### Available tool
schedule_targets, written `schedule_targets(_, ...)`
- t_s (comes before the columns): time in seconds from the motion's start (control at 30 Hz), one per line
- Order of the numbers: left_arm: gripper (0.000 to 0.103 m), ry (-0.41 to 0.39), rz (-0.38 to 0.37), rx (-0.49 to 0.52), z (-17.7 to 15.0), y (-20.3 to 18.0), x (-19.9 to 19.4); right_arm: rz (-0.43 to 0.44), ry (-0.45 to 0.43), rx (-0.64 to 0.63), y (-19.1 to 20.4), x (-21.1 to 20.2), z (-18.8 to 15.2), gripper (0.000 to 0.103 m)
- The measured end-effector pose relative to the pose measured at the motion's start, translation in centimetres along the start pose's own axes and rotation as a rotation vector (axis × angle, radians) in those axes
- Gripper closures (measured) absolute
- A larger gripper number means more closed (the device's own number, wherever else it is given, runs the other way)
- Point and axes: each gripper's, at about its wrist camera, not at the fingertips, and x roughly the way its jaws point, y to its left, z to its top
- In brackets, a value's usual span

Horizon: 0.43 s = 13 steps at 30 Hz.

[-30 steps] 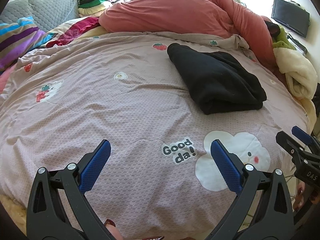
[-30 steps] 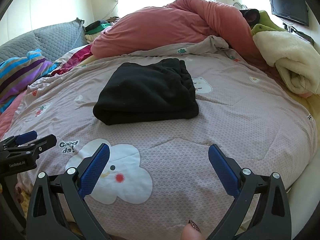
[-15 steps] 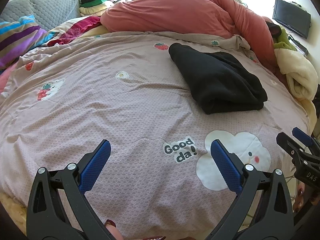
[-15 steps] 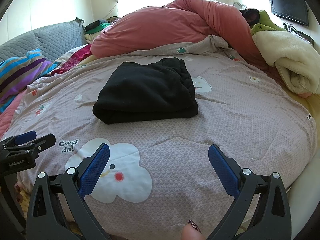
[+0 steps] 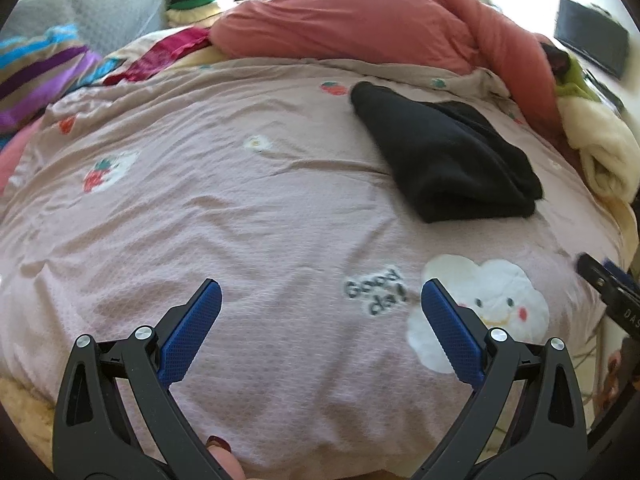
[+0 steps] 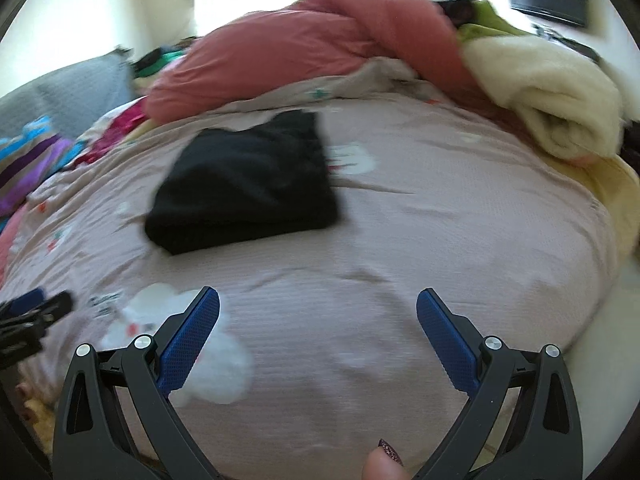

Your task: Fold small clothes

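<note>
Hovering wide open, both grippers near; black garment lies far, closer to right.

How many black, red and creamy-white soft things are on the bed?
Black folded garment: 1
Red quilt: 1
Cream blanket: 1
Total: 3

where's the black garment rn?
The folded black garment lies on the pink bedspread, right of centre in the left wrist view and left of centre in the right wrist view, just in front of the red duvet, untouched by either gripper.
</note>
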Motion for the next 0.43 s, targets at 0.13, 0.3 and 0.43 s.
schedule_targets(0.13, 0.009, -0.014, 0.049, -0.149, 1.9, 5.1, -0.3, -0.186, -0.013, 0.125, -6.2, -0.4, -0.1, 0.005)
schedule_targets(0.3, 0.009, -0.003, 0.241, -0.35, 5.4, 16.0, 0.0, -0.499, 0.004, 0.379, -18.5, -1.3, -1.3, 0.005)
schedule_targets(0.43, 0.009, 0.023, 0.452, -0.479, 7.9, 26.1, 0.8, -0.759, 0.046, 0.498, -27.1, -2.1, -2.8, 0.005)
